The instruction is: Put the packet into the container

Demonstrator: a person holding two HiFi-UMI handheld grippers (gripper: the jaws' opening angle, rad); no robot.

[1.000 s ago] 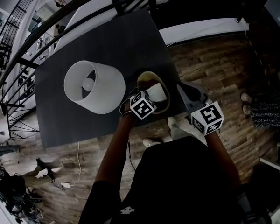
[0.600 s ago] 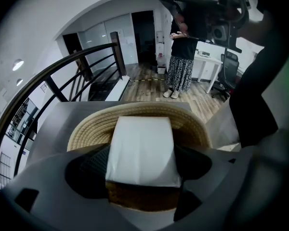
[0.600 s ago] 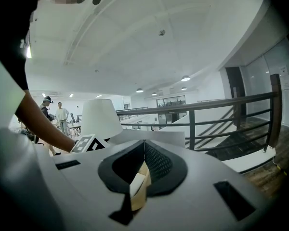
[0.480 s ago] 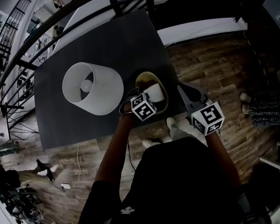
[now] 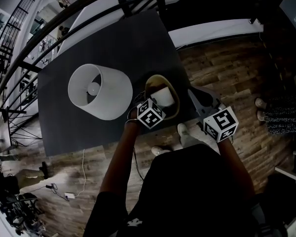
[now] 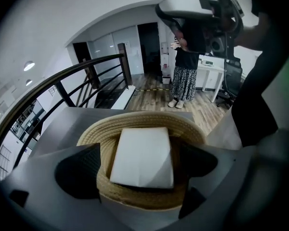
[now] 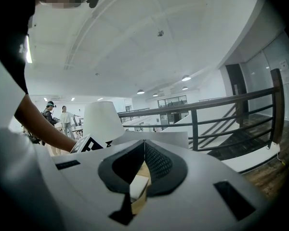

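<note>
1. Lying flat inside the basket point(image 6: 145, 121), the white packet point(image 6: 142, 157) leans a little on the far wall.
2. The basket stands at the near edge of the surface point(image 5: 89, 132), close to its right near corner. A white lamp point(image 5: 101, 92) stands just beside it, toward the left edge.
3. The left hand-held gripper point(image 6: 139, 148) hangs over the basket's near rim. Its jaws are opening, one on either side of the packet, and neither pad presses on it.
4. The right hand-held gripper point(image 7: 144, 143) is held off the right near corner, over the floor, with its jaws closed tip to tip.
</note>
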